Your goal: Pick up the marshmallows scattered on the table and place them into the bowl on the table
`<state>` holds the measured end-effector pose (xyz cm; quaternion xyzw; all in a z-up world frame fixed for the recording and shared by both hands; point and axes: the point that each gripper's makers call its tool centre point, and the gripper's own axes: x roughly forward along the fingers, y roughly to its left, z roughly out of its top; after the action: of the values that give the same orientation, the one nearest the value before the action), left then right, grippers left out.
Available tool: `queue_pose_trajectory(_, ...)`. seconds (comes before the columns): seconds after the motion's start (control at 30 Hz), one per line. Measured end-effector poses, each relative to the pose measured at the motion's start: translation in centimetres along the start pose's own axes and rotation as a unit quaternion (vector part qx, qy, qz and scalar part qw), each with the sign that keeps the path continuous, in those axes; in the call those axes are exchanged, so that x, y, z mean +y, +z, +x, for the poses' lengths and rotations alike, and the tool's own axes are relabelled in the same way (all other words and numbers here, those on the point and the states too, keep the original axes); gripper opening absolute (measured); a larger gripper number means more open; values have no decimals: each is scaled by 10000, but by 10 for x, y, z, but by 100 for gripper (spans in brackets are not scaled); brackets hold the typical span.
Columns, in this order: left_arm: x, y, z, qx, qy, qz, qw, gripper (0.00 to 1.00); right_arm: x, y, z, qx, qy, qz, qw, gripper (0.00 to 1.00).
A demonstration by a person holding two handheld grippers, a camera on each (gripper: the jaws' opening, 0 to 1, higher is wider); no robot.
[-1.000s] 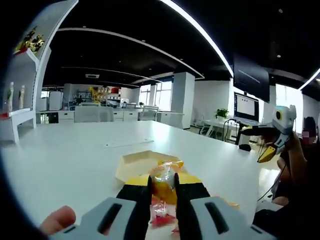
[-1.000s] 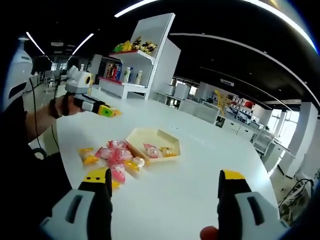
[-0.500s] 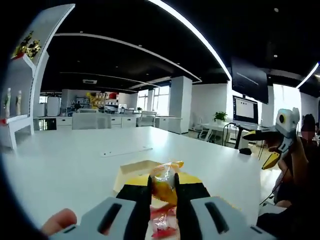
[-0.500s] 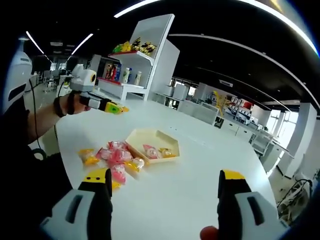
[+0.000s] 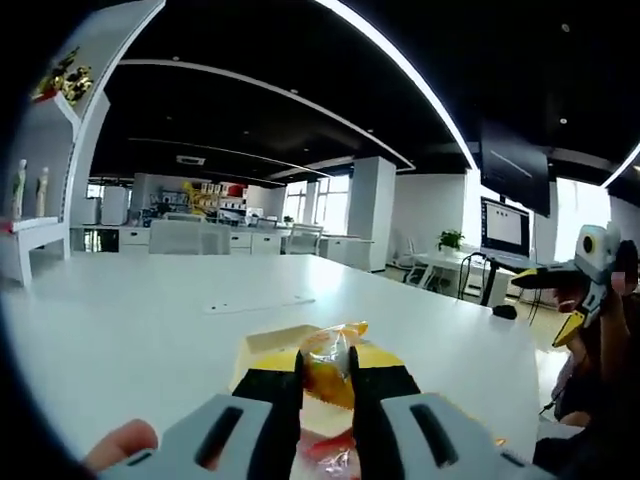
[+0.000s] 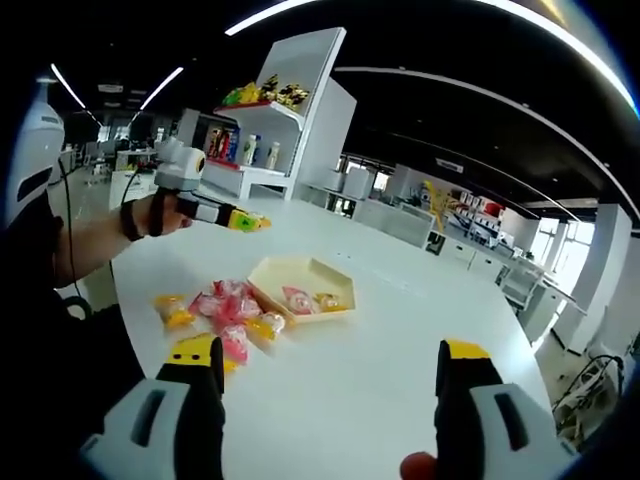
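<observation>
In the left gripper view my left gripper (image 5: 327, 374) is shut on an orange-wrapped marshmallow (image 5: 329, 348), held in the air just short of the beige hexagonal bowl (image 5: 272, 341). A red-wrapped marshmallow (image 5: 327, 449) lies on the table under the jaws. In the right gripper view the left gripper (image 6: 238, 218) hangs above the table, left of and behind the bowl (image 6: 276, 267), which holds two wrapped marshmallows (image 6: 298, 299). Several pink and orange marshmallows (image 6: 224, 310) lie scattered left of the bowl. My right gripper (image 6: 330, 360) stands open over bare table, nothing between its jaws.
The white table (image 6: 370, 340) stretches wide on all sides. A white shelf unit (image 6: 285, 120) with snacks stands behind it. A person's arm (image 6: 95, 235) carries the left gripper. Desks and a monitor (image 5: 500, 228) stand farther back in the office.
The left gripper, still gripping the orange marshmallow, has travelled to the right toward the bowl. My right gripper has stayed open and still.
</observation>
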<state>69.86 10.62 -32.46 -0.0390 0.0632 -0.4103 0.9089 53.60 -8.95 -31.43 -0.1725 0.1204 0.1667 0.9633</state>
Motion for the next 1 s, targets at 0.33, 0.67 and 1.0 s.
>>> queue_pose_trajectory(0.33, 13, -3, 24, -101, 123, 58, 9999, 18, 0, 0, 2, 4, 13, 22, 10000, 84)
queue_pose_trajectory(0.67, 18, -13, 43, -171, 136, 67, 9997, 18, 1, -2, 4, 50, 33, 6, 10000, 84)
queue_pose_trajectory(1.0, 35, -22, 61, -194, 360, 316, 9987, 18, 2, -6, 7, 120, 50, 9, 9999, 84)
